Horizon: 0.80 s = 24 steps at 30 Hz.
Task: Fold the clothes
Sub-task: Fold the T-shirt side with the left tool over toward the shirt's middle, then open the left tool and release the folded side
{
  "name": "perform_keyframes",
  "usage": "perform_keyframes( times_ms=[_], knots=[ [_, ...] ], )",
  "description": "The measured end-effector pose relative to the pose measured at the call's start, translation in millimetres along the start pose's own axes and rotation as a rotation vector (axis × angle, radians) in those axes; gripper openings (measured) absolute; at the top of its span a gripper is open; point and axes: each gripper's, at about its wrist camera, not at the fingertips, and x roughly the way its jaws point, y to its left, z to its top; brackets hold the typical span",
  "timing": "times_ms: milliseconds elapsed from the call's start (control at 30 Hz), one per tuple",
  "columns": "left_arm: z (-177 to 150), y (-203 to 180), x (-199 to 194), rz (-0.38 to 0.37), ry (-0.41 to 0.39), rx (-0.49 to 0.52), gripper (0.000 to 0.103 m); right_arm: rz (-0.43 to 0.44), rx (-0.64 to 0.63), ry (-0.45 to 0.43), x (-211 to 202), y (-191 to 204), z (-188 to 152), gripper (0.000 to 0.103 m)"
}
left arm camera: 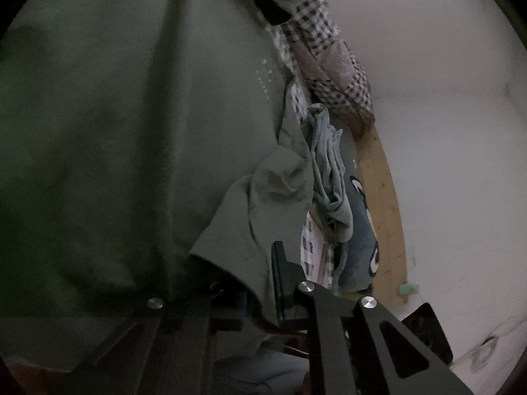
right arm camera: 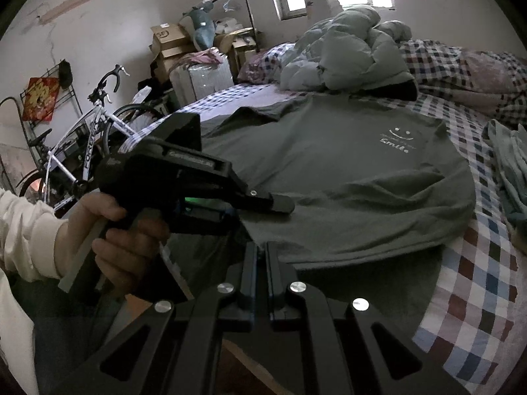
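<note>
A dark green T-shirt (right arm camera: 346, 171) with a small white "Smile" print (right arm camera: 395, 141) lies spread on the bed. In the right wrist view my right gripper (right arm camera: 260, 253) is shut on the shirt's near hem, at its left corner. Just beyond it a hand holds my left gripper (right arm camera: 281, 205), whose fingers lie on the shirt's left edge. In the left wrist view the green T-shirt (left arm camera: 131, 131) fills most of the picture. It drapes over my left gripper (left arm camera: 253, 273), which is shut on the fabric. One finger (left arm camera: 283, 276) shows and the other is hidden under cloth.
A checked bedsheet (right arm camera: 477, 279) covers the bed, with a pale green duvet (right arm camera: 346, 56) bunched at its far end. A crumpled pale garment (left arm camera: 329, 171) lies beside the shirt near the wooden bed edge (left arm camera: 378, 197). A bicycle (right arm camera: 95, 131) and cardboard boxes (right arm camera: 168, 42) stand at the left.
</note>
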Motion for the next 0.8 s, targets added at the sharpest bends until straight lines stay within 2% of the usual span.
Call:
perform_keyframes(
  times_ms=[133,200,233,267,400,500,633,800],
  knots=[
    [10.3,-28.4,-15.2,0.039,-0.048,0.111,0.009,-0.018,0.015,-0.021,-4.2,-4.7,1.2,0.008],
    [21.4,-45.9,-23.5,0.054,-0.084,0.165,0.007,-0.036,0.034,-0.044,-9.2,-10.1,2.4,0.027],
    [27.8,-55.4,-28.5,0.058,-0.103,0.192,0.004,-0.046,0.046,-0.057,-12.2,-13.2,3.2,0.042],
    [34.1,-64.4,-33.8,0.06,-0.12,0.219,0.004,-0.059,0.062,-0.076,-16.5,-17.8,4.1,0.046],
    [61.1,-92.4,-57.6,0.053,-0.177,0.285,0.004,-0.119,0.137,-0.127,-30.2,-38.8,6.0,0.048],
    [79.5,-94.6,-79.9,0.074,-0.241,0.291,0.004,-0.153,0.187,-0.138,-35.6,-53.7,7.0,0.049],
    [97.7,-71.1,-105.1,0.129,-0.327,0.226,0.004,-0.176,0.196,-0.121,-33.6,-58.6,8.7,0.049],
    [111.5,-17.7,-128.6,0.241,-0.424,0.111,0.002,-0.196,0.166,-0.095,-27.8,-54.7,8.6,0.049]
  ],
)
